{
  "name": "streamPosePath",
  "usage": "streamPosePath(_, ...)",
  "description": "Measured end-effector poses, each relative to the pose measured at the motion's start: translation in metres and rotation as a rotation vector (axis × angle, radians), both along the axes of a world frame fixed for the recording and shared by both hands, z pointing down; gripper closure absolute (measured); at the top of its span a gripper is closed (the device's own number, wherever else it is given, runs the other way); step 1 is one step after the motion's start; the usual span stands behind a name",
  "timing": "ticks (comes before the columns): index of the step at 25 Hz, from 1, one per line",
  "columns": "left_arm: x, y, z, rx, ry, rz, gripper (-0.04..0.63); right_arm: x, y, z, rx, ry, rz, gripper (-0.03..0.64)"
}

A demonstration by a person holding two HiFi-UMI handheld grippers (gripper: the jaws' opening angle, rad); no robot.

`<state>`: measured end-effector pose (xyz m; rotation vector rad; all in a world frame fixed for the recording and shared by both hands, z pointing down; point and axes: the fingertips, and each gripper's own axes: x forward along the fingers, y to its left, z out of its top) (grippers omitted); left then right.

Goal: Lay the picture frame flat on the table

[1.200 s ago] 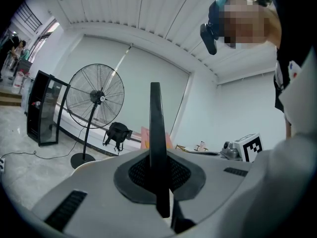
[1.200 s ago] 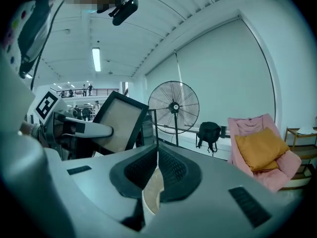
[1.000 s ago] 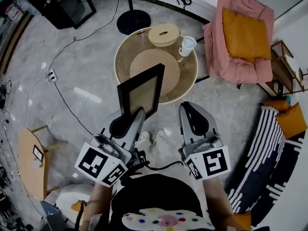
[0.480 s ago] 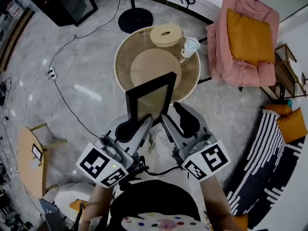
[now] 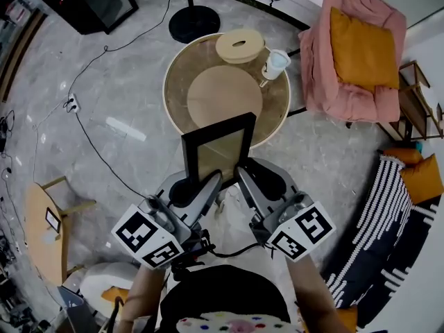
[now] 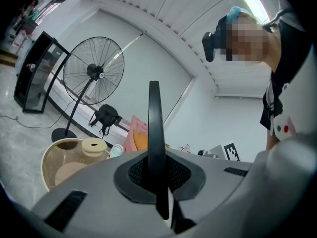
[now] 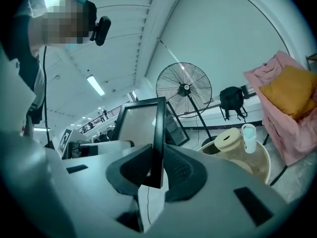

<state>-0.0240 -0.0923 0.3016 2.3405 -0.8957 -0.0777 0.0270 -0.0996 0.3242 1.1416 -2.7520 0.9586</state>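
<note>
A black picture frame (image 5: 218, 148) is held upright in the air, in front of the round glass-topped table (image 5: 175, 92). My left gripper (image 5: 202, 183) is shut on the frame's lower left edge; in the left gripper view the frame (image 6: 154, 123) stands edge-on between the pads of my left gripper (image 6: 157, 177). My right gripper (image 5: 243, 176) sits at the lower right corner. Its jaws are closing, with the frame's side (image 7: 157, 133) between the pads of my right gripper (image 7: 156, 168) and a small gap still beside it.
On the table stand a round wooden lidded box (image 5: 239, 45), a white cup (image 5: 275, 63) and a flat wooden disc (image 5: 223, 96). A fan base (image 5: 193, 26) is behind it, a pink armchair (image 5: 350, 54) to the right, a striped rug (image 5: 385, 234) and floor cables (image 5: 90, 137).
My right gripper has swung left from beside the frame to its lower right corner and taken the edge between its jaws. The frame has shifted slightly right, still upright in the left gripper.
</note>
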Motion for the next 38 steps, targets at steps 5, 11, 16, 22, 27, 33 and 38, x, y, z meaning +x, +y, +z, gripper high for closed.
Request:
streamPosePath(5, 0.002, -0.005, 0.021, -0.062, 0.008, -0.015, 0.571, 0.005, -0.005, 0.017, -0.052, 0.012, 0.042, 0.531)
streamPosePath(11, 0.001, -0.015, 0.047, -0.089, -0.088, -0.03, 0.532, 0.009, -0.016, 0.041, -0.117, 0.003, 0.102, 0.532)
streamPosePath(16, -0.005, -0.021, 0.071, -0.126, -0.113, -0.081, 0.494, 0.012, -0.025, 0.062, -0.133, 0.023, 0.13, 0.534)
streamPosePath(22, -0.008, -0.028, 0.115, -0.19, -0.145, -0.107, 0.484, 0.01, -0.032, 0.104, -0.162, 0.078, 0.158, 0.534)
streamPosePath(27, -0.01, -0.039, 0.162, -0.245, -0.18, -0.104, 0.464, 0.01, -0.04, 0.148, -0.19, 0.135, 0.182, 0.535)
streamPosePath(33, -0.005, -0.056, 0.221, -0.305, -0.206, -0.088, 0.444, 0.017, -0.053, 0.202, -0.236, 0.198, 0.23, 0.534)
streamPosePath(38, -0.001, -0.071, 0.272, -0.36, -0.237, -0.071, 0.433, 0.022, -0.066, 0.252, -0.271, 0.235, 0.249, 0.534)
